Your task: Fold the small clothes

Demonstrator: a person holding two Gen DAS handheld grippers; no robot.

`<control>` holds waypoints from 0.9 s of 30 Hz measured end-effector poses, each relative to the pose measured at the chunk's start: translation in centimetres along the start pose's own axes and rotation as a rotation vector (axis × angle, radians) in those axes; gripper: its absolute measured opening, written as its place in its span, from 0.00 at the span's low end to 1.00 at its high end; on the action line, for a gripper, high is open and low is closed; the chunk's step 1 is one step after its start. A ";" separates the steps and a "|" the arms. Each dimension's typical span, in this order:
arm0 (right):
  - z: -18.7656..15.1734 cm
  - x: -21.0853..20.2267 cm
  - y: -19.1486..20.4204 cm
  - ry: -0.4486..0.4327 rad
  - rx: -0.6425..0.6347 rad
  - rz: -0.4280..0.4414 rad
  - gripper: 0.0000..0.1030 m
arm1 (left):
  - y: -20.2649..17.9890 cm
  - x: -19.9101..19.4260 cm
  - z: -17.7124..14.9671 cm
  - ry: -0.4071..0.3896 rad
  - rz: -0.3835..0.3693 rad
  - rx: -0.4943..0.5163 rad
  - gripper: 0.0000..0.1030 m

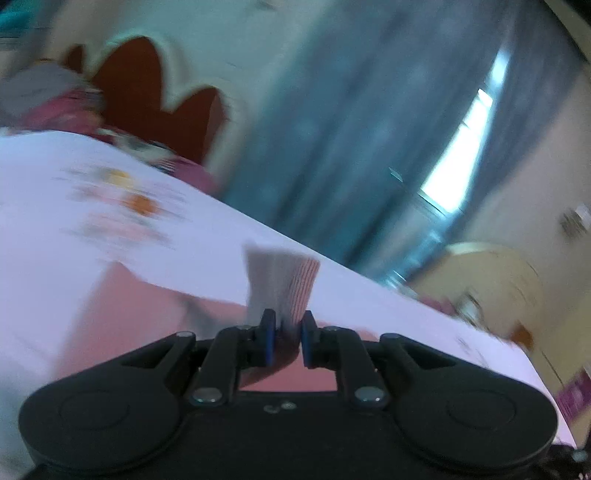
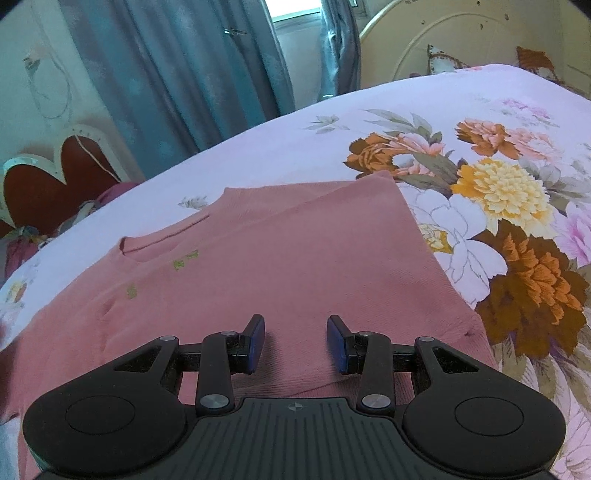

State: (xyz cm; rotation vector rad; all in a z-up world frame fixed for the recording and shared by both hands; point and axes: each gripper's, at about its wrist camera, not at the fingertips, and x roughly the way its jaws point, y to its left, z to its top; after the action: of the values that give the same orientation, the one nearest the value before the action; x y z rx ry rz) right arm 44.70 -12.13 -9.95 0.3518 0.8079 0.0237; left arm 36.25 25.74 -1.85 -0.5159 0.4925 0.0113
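A pink long-sleeved top (image 2: 277, 251) lies flat on the floral bedsheet (image 2: 480, 110), neckline toward the far left, one side folded over with a straight diagonal edge. My right gripper (image 2: 295, 332) hovers just above its near hem, open, with nothing between the fingers. In the blurred left wrist view my left gripper (image 1: 289, 325) is shut on the ribbed cuff (image 1: 284, 280) of the top's sleeve, which sticks up beyond the pads. The rest of the pink top (image 1: 129, 314) lies below and to the left.
The bed's far edge runs past blue curtains (image 2: 177, 74) and a bright window (image 2: 295, 22). A red heart-shaped headboard (image 2: 55, 184) stands at the left, a cream headboard (image 2: 461, 40) with cushions at the back right. Bunched bedding (image 1: 55, 107) lies by the red headboard.
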 end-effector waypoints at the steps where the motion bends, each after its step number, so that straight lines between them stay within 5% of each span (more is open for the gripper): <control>1: 0.0 -0.2 -0.1 0.001 0.000 0.009 0.37 | -2.0 0.7 -0.6 0.012 -0.029 0.018 0.10; 6: 0.0 -1.0 -1.2 0.013 0.001 0.052 0.37 | -10.8 3.6 -3.9 0.093 -0.164 0.105 0.07; 10: -0.3 -1.4 -2.2 0.034 0.015 0.089 0.37 | -15.7 5.8 -7.9 0.211 -0.193 0.218 0.11; 12: -0.3 -1.6 -2.5 0.045 0.009 0.111 0.37 | -16.6 5.9 -9.2 0.219 -0.117 0.279 0.43; 16: -0.5 -1.6 -2.7 0.055 -0.003 0.110 0.38 | -13.1 4.7 -9.7 0.201 -0.011 0.268 0.48; 19: -0.9 -1.6 -2.4 0.045 -0.016 0.132 0.66 | -9.3 3.2 -8.4 0.170 0.088 0.259 0.47; 22: -1.5 -1.2 -1.5 0.065 -0.019 0.177 0.66 | -6.4 1.3 -8.1 0.177 0.192 0.313 0.45; 24: -1.9 -0.8 -0.6 0.075 -0.031 0.181 0.66 | -4.4 0.1 -7.7 0.183 0.215 0.253 0.45; 27: -2.3 -0.5 0.6 0.083 -0.050 0.174 0.66 | -0.5 -1.4 -8.0 0.205 0.160 -0.011 0.45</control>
State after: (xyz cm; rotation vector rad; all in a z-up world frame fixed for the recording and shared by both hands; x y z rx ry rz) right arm 42.79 -10.97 -10.90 0.3755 0.8554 0.2223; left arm 31.51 21.64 -7.06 -0.4896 0.7335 0.1156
